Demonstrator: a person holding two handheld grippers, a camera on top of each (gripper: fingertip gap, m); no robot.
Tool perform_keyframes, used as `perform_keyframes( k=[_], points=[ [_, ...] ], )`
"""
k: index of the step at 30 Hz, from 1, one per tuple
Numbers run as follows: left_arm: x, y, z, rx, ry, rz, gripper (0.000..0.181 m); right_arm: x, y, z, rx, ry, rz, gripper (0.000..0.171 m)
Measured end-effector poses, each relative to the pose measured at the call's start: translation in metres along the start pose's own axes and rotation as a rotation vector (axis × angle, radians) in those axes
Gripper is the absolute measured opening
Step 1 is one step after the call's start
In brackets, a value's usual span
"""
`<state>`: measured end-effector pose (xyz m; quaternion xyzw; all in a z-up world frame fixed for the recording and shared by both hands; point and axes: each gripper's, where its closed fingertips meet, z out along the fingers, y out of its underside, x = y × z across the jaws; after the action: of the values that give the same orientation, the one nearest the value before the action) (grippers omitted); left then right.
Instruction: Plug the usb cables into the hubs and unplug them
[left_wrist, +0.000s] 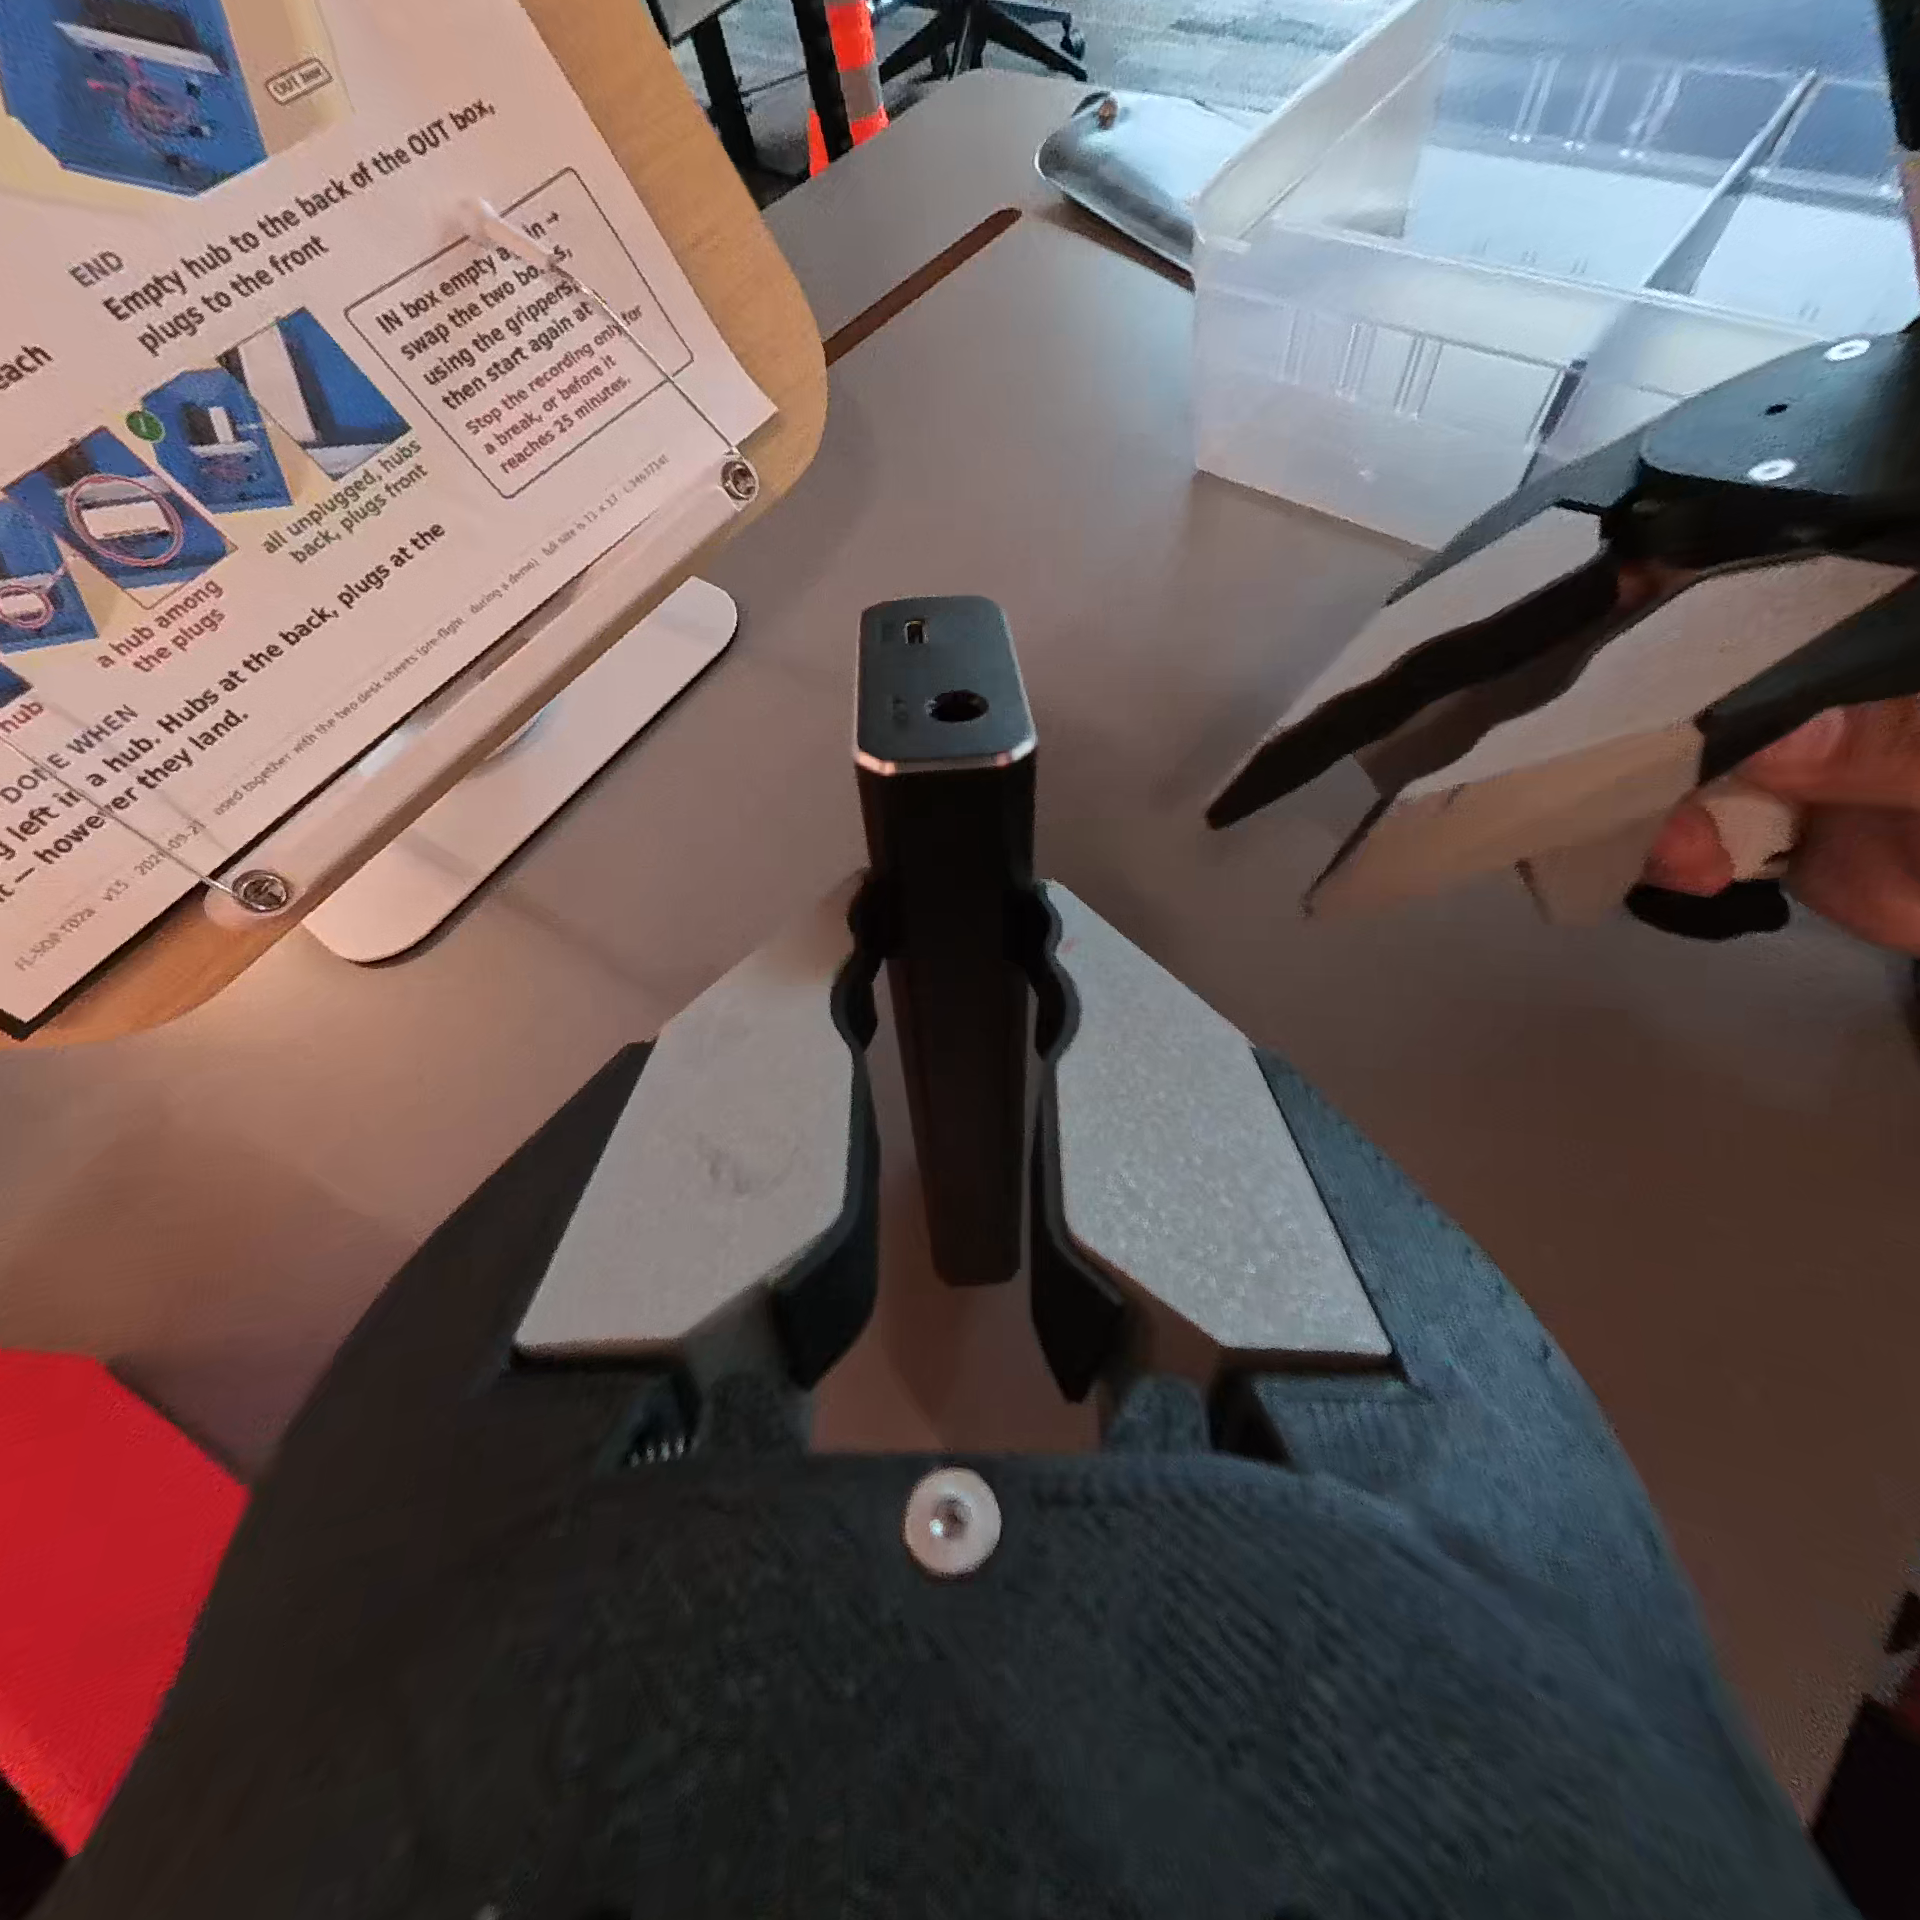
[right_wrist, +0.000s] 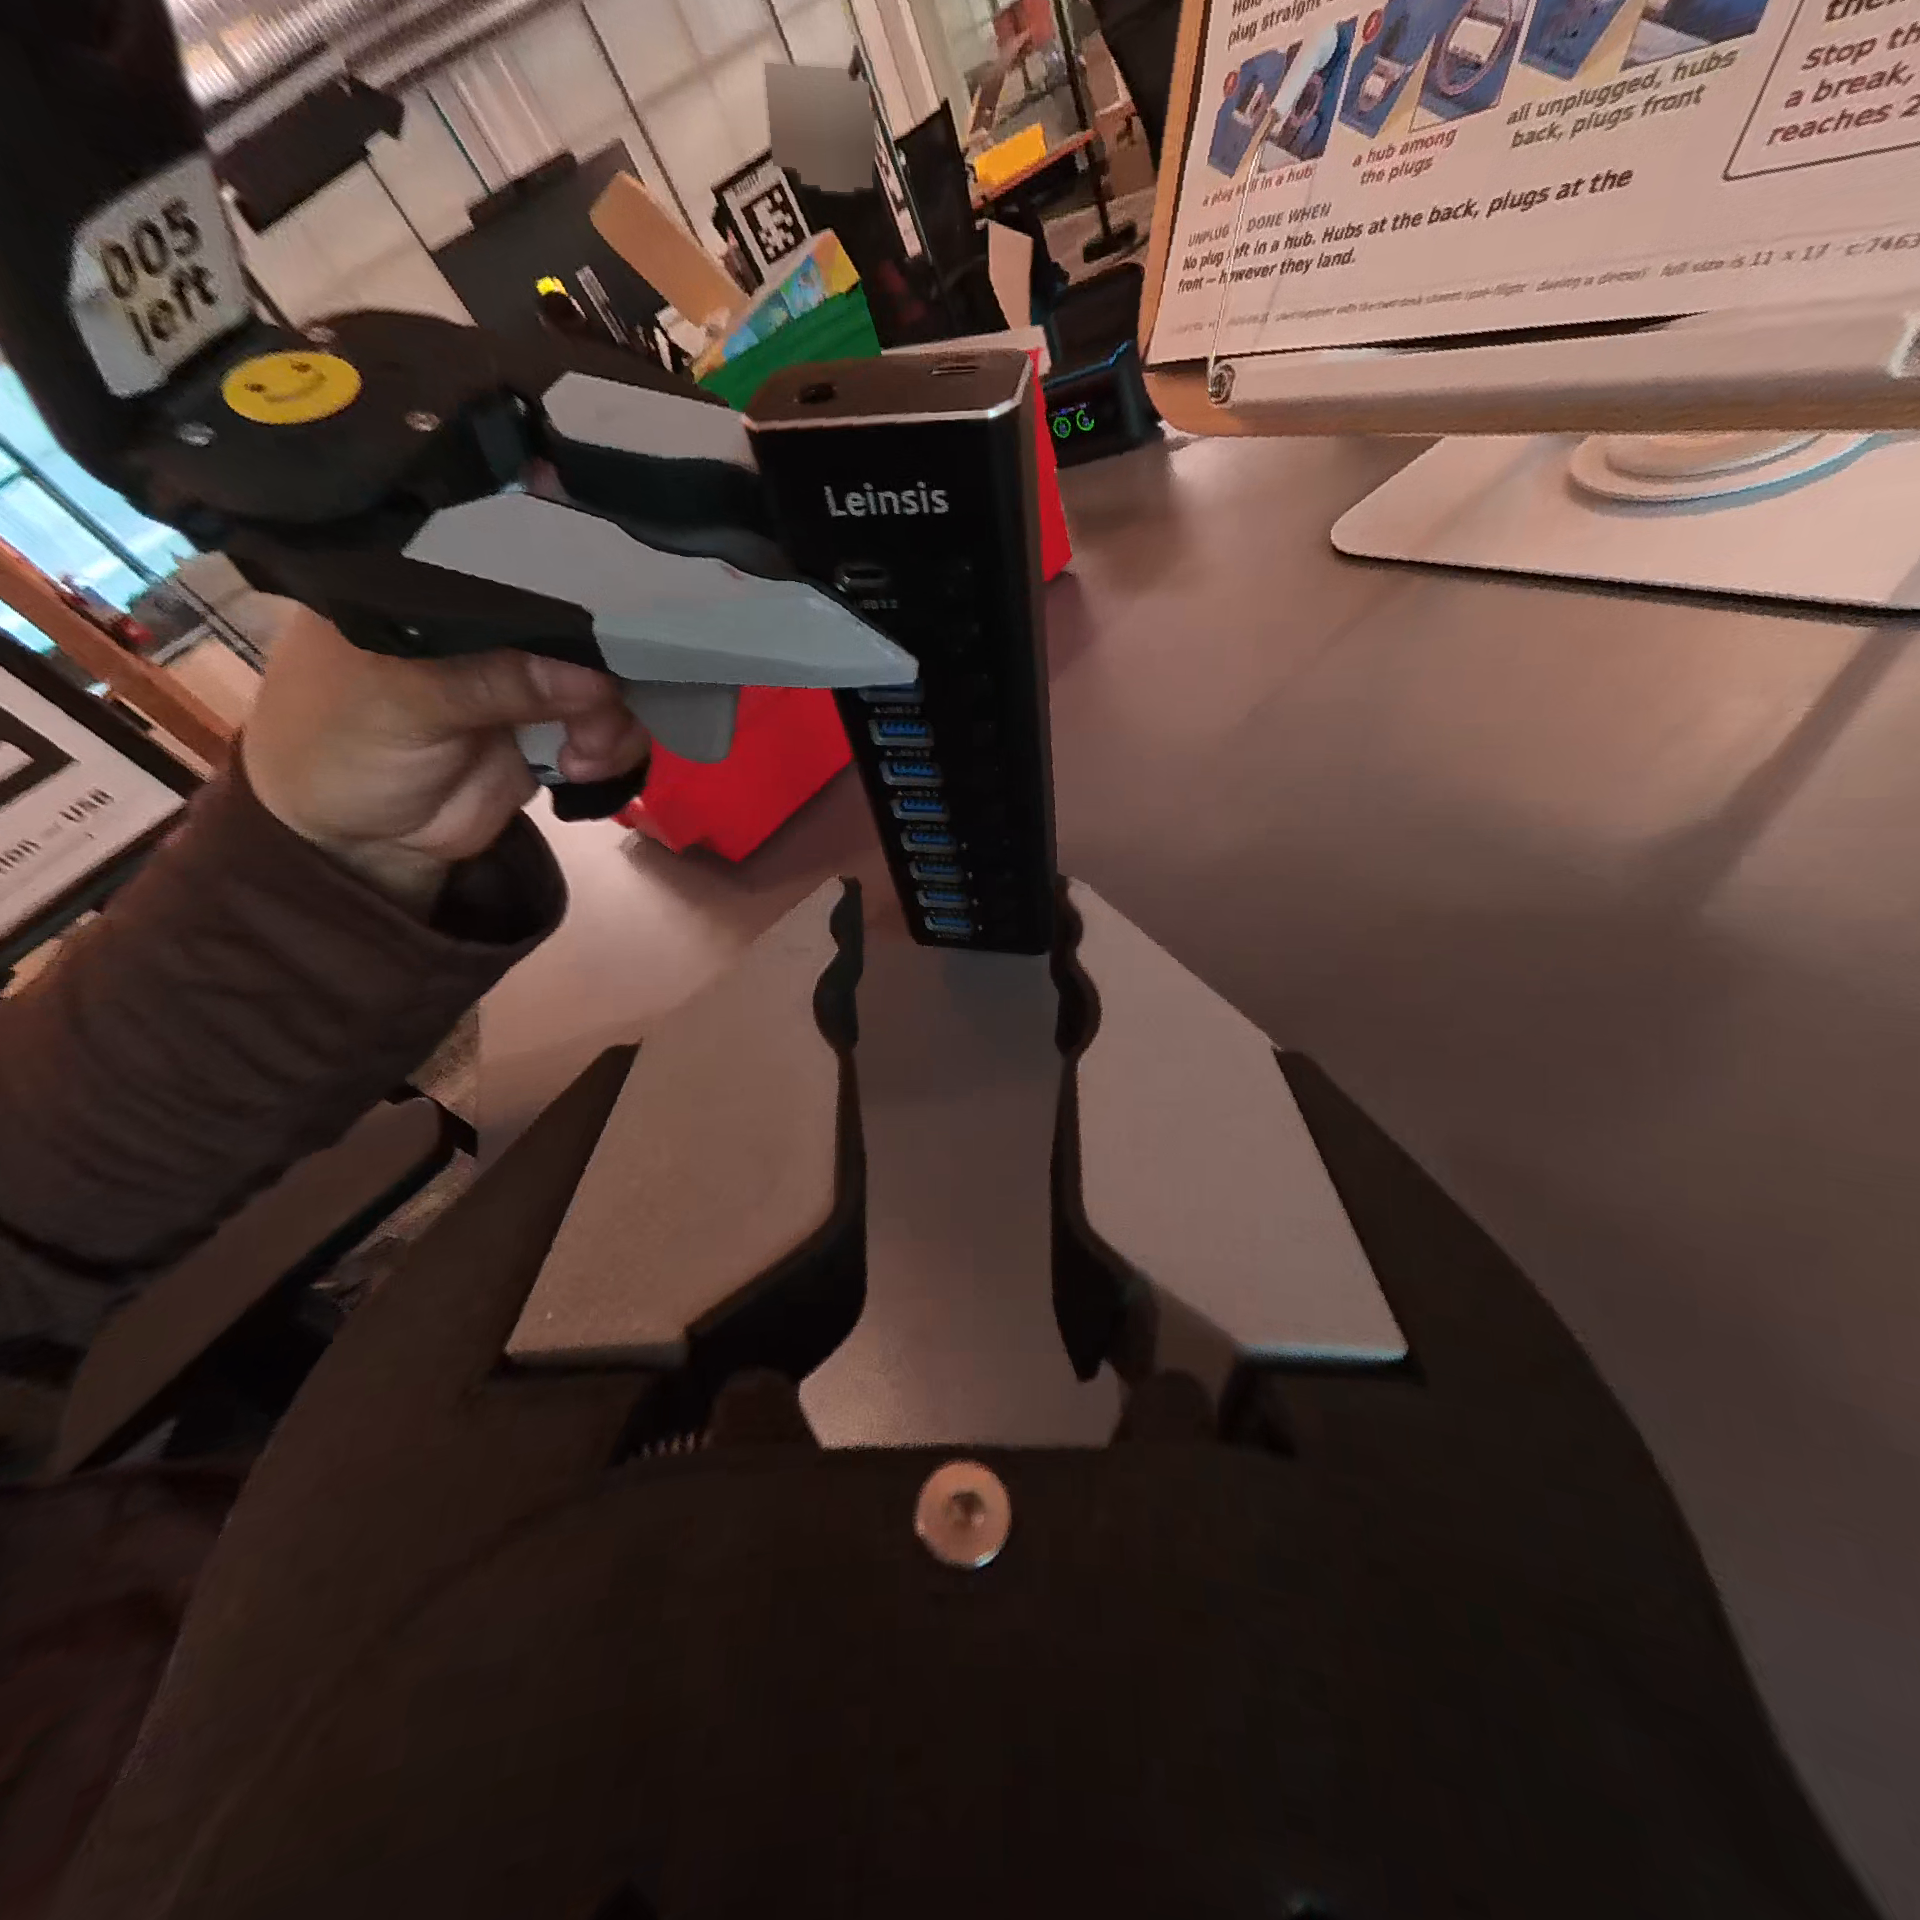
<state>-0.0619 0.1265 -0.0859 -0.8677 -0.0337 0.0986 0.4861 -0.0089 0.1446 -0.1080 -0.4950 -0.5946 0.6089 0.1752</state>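
Note:
A black USB hub (left_wrist: 945, 727) stands upright between my left gripper's (left_wrist: 951, 914) fingers, which are shut on its sides above the grey table (left_wrist: 1351, 1143). Its top end has a small port and a round socket. In the right wrist view the hub (right_wrist: 971, 790) shows a row of blue ports facing me, with no cable plugged in. The left gripper (right_wrist: 821, 582) grips it from the left. My right gripper (right_wrist: 956, 935) is open and empty, just in front of the hub's lower end. It also shows in the left wrist view (left_wrist: 1262, 862), right of the hub. No cables are in view.
A wooden stand with an instruction sheet (left_wrist: 312, 416) stands at the left on a white base (right_wrist: 1610, 540). A clear plastic divided box (left_wrist: 1507, 312) sits at the back right. A red box (right_wrist: 748, 769) is behind the hub. A small device with a green display (right_wrist: 1086, 416) lies beyond. The left gripper's tips are roughly 7 cm from the right gripper's.

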Motion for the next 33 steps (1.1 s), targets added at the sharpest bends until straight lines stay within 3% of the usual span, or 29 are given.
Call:
perform_keyframes(
  k=[14,18,23,28,33],
  points=[
    [-0.012,0.025,-0.03,0.123,-0.041,-0.212,0.025,-0.001,0.005,0.005,-0.038,0.039,-0.067,0.03],
    [-0.01,0.033,-0.026,0.093,-0.046,-0.226,0.031,0.006,0.006,0.003,-0.049,0.108,-0.119,0.027],
    [-0.007,0.051,-0.024,0.066,-0.013,-0.23,0.054,0.011,0.008,0.002,-0.069,0.179,-0.191,0.024],
    [0.012,0.08,-0.012,-0.046,0.045,-0.185,0.051,0.01,0.013,0.006,-0.097,0.192,-0.217,0.024],
    [0.021,0.099,-0.003,-0.114,0.05,-0.166,0.064,0.011,0.015,0.006,-0.105,0.192,-0.213,0.024]
  ],
)
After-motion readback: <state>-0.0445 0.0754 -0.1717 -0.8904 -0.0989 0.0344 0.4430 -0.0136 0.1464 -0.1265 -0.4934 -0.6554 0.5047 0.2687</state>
